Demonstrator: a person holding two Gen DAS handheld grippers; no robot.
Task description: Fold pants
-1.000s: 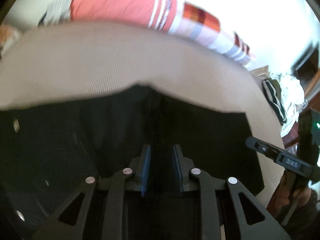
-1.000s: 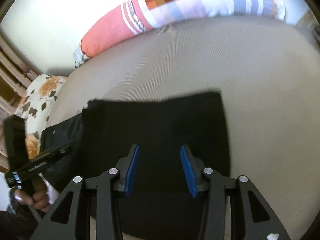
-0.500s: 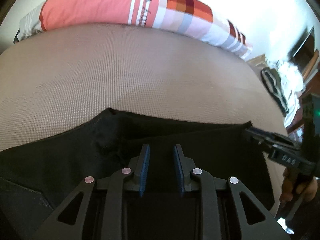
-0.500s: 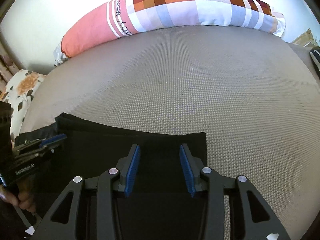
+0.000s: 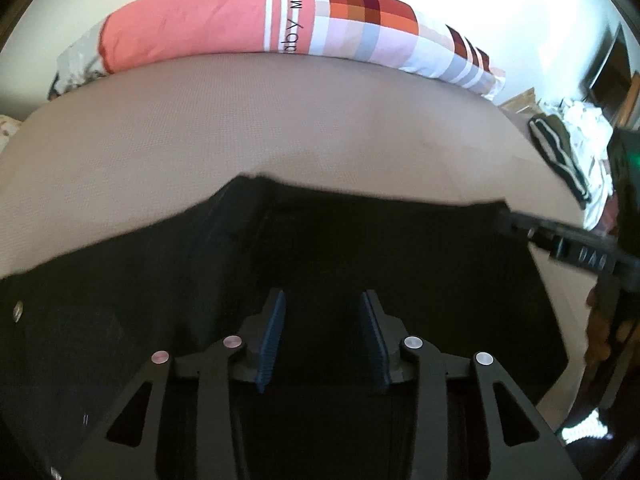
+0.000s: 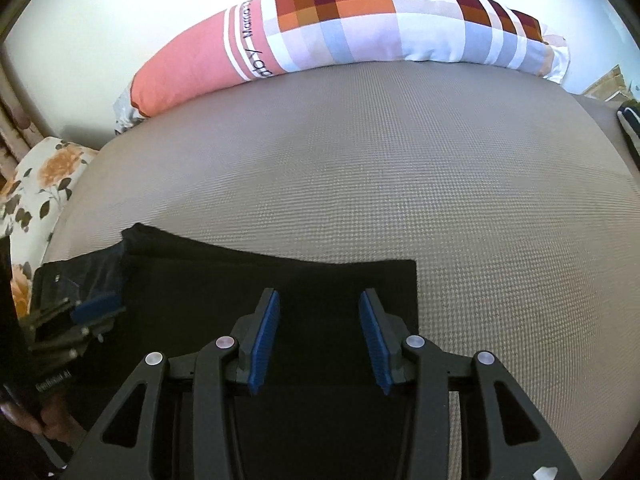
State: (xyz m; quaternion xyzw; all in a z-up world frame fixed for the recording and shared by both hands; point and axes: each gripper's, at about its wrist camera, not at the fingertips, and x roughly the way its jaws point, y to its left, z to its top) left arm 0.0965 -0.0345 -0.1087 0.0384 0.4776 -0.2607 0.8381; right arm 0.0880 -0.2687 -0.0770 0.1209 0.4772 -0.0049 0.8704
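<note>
While the left gripper point(image 5: 322, 336) widens, empty, over the folded pants point(image 5: 360, 248), the right gripper point(image 6: 320, 342) stays half open.

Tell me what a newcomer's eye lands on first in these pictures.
The long coral and checked pillow along the far edge of the grey-beige bed stands out first. Next come the black pants lying folded at the near edge, with both open blue-padded grippers, left gripper and right gripper, poised above them.
</note>
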